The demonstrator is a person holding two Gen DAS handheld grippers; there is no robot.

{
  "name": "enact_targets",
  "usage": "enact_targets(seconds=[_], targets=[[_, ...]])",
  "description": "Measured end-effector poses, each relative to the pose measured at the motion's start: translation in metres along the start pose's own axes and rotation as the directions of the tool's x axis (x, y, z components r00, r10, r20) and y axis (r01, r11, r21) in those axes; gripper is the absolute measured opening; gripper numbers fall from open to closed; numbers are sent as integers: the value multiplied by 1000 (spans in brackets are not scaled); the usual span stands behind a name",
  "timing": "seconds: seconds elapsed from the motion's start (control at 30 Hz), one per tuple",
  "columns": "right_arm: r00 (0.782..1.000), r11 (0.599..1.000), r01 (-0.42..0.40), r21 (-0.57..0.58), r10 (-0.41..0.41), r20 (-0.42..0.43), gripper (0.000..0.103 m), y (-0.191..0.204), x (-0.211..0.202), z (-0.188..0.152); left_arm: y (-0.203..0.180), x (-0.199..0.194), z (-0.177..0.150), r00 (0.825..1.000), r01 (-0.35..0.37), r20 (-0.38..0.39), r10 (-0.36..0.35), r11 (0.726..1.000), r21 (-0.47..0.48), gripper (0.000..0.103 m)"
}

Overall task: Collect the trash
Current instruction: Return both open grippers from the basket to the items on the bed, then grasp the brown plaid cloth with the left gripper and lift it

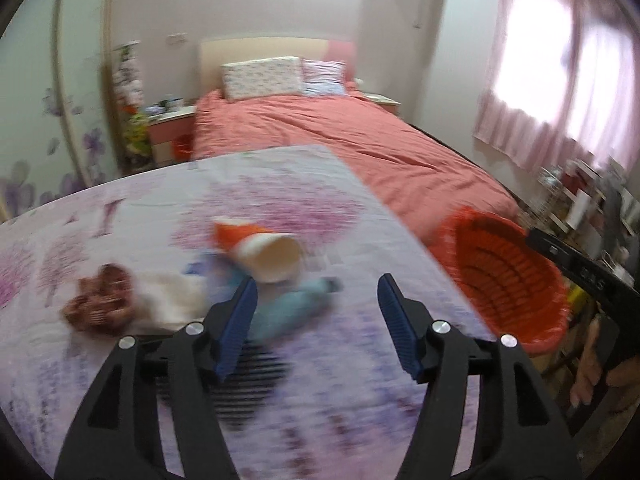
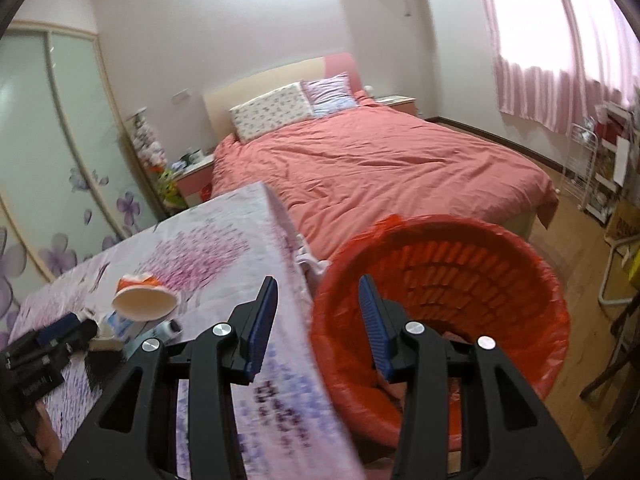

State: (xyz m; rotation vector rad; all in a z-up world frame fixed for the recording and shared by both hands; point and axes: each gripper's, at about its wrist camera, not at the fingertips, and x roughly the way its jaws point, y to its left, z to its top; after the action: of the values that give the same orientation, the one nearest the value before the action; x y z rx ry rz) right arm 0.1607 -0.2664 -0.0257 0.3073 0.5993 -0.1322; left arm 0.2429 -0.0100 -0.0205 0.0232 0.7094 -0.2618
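Observation:
On the floral-cloth table (image 1: pixel 120 360) lies trash: an orange-and-white paper cup (image 1: pixel 262 250) on its side, a blue plastic bottle (image 1: pixel 288 308), white crumpled paper (image 1: pixel 172 300) and a brown crumpled wrapper (image 1: pixel 100 304). My left gripper (image 1: pixel 316 300) is open and empty just over the bottle. A red mesh bin (image 2: pixel 440 312) with a red liner stands past the table's right edge. My right gripper (image 2: pixel 318 304) is open and empty over the bin's near rim. The cup (image 2: pixel 142 298) and bottle (image 2: pixel 132 326) show in the right wrist view too.
A bed (image 2: pixel 380 168) with a pink cover lies behind the table. A sliding wardrobe (image 2: pixel 52 152) is at the left. A wire rack (image 2: pixel 592 176) and shelves stand at the right under pink curtains. The bin holds some scraps at its bottom.

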Motion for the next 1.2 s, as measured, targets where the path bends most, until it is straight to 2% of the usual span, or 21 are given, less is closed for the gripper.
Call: enact_targets(seconds=[0.17, 0.3, 0.43, 0.53, 0.7, 0.9, 1.03, 1.1, 1.2], targets=[[999, 998, -26, -57, 24, -28, 43, 30, 6, -8, 72, -8, -6, 990, -141, 5, 142, 986, -94, 67], [998, 995, -35, -90, 30, -52, 43, 52, 12, -16, 132, -4, -12, 965, -263, -21, 263, 952, -157, 69], [997, 992, -37, -119, 29, -70, 43, 68, 16, -22, 179, 10, -22, 948, -318, -84, 307, 925, -209, 69], [996, 990, -39, -135, 27, -85, 43, 78, 20, -25, 197, 21, -29, 949, -314, -120, 293, 917, -247, 69], [994, 987, -41, -154, 25, -106, 43, 90, 25, -30, 206, 39, -29, 959, -276, -141, 245, 921, -277, 67], [992, 983, -45, -181, 23, -123, 43, 101, 28, -36, 206, 60, -30, 962, -249, -178, 205, 927, -281, 49], [991, 980, -52, -194, 26, -132, 43, 109, 29, -40, 209, 62, -33, 968, -231, -166, 188, 926, -299, 28], [990, 978, -55, -199, 28, -135, 43, 113, 30, -40, 213, 60, -34, 969, -228, -161, 186, 925, -305, 25], [990, 976, -64, -207, 36, -138, 43, 120, 30, -41, 216, 52, -36, 958, -276, -159, 239, 919, -283, 24]])
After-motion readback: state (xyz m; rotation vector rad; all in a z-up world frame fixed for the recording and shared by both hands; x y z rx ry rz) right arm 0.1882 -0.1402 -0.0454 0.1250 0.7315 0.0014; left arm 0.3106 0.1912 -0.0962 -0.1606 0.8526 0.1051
